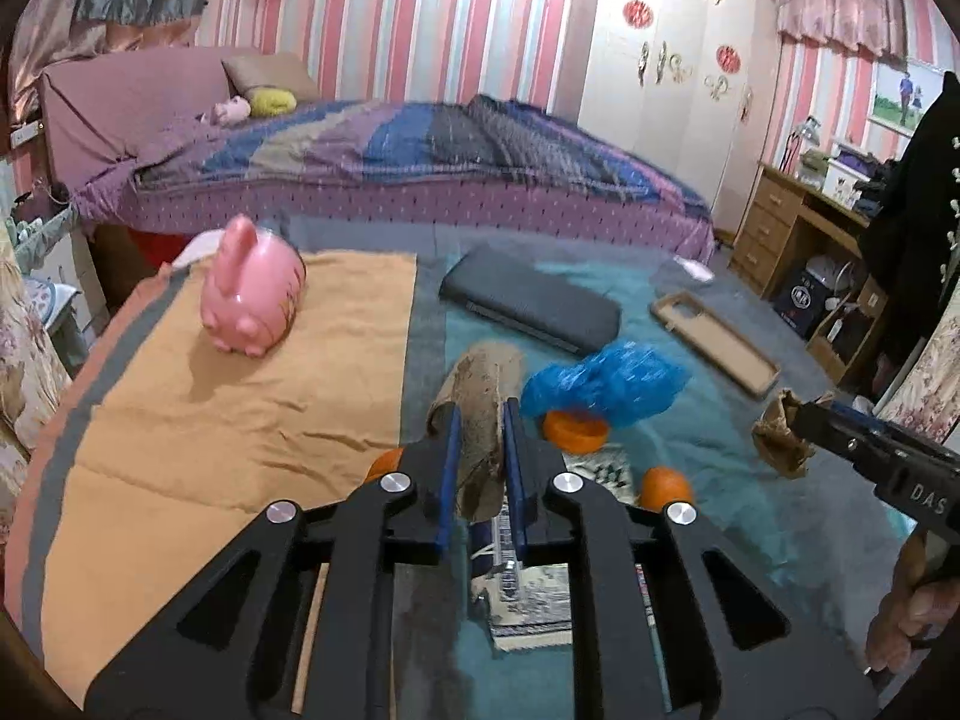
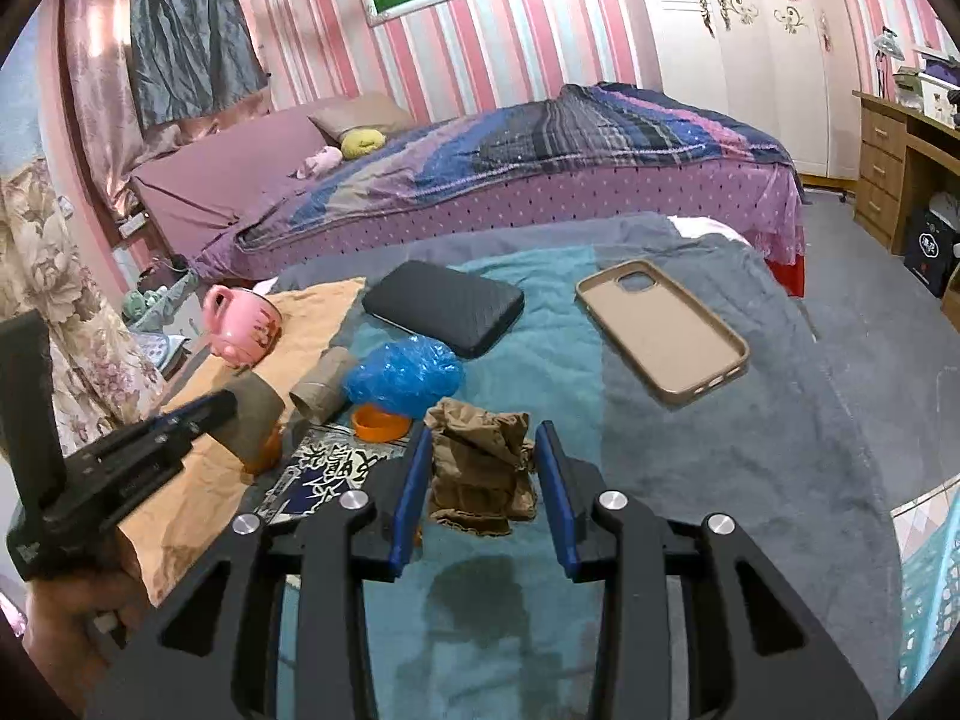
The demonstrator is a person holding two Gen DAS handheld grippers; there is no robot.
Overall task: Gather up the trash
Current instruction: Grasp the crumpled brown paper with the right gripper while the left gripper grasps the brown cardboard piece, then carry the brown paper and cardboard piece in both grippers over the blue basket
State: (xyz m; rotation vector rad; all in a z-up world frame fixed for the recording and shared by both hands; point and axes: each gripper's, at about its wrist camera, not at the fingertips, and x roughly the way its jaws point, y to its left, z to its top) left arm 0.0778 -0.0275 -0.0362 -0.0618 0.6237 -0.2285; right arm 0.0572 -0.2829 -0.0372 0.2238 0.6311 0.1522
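My left gripper [image 1: 483,414] is shut on a brown cardboard tube [image 1: 480,420] and holds it above the table; it also shows in the right wrist view [image 2: 255,420]. A second cardboard tube [image 2: 318,393] lies on the teal cloth. My right gripper [image 2: 485,438] holds a crumpled brown paper [image 2: 480,474] between its blue pads; the same paper shows in the left wrist view [image 1: 780,435]. A crumpled blue plastic bag [image 1: 606,384] lies beside an orange cap [image 1: 573,429].
A pink piggy bank [image 1: 252,294] stands on the orange cloth [image 1: 210,420]. A dark case [image 1: 531,297] and a beige phone case [image 2: 663,330] lie on the table. An orange [image 1: 665,486] and a printed packet [image 2: 318,474] lie nearby. A bed [image 1: 420,168] stands behind.
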